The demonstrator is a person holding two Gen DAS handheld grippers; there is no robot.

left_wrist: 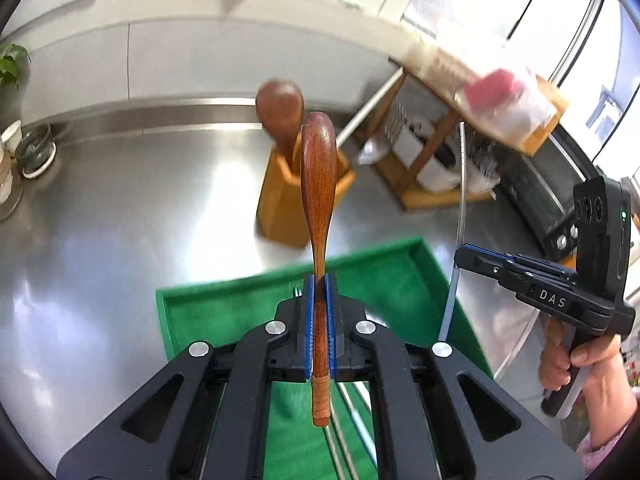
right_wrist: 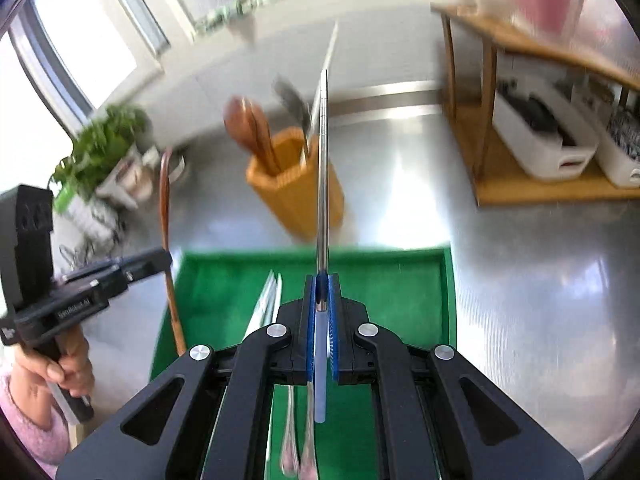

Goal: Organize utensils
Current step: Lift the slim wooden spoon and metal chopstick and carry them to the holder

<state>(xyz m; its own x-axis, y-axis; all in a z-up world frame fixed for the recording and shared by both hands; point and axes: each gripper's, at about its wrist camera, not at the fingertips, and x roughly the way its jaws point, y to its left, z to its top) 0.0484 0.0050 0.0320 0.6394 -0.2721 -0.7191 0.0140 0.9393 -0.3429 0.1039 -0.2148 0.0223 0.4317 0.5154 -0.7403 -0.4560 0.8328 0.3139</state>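
Observation:
My left gripper (left_wrist: pixel 319 280) is shut on a wooden spoon (left_wrist: pixel 319 184), bowl up, held above the green tray (left_wrist: pixel 224 304). My right gripper (right_wrist: pixel 322 280) is shut on a metal utensil with a pale blue handle (right_wrist: pixel 323 184), held upright above the same tray (right_wrist: pixel 400 280). A wooden utensil holder (left_wrist: pixel 296 196) stands beyond the tray with another wooden spoon (left_wrist: pixel 280 104) in it; in the right wrist view the holder (right_wrist: pixel 296 196) also holds a metal utensil. Several metal utensils (right_wrist: pixel 268 304) lie in the tray. Each gripper shows in the other's view: the right one (left_wrist: pixel 464 252), the left one (right_wrist: pixel 166 256).
A bamboo rack (right_wrist: pixel 520 184) with white bins (right_wrist: pixel 540 140) stands on the steel counter at the right. A potted plant (right_wrist: pixel 100 148) and small dishes (left_wrist: pixel 36 152) sit at the left. A dark appliance (left_wrist: pixel 548 196) is at the far right.

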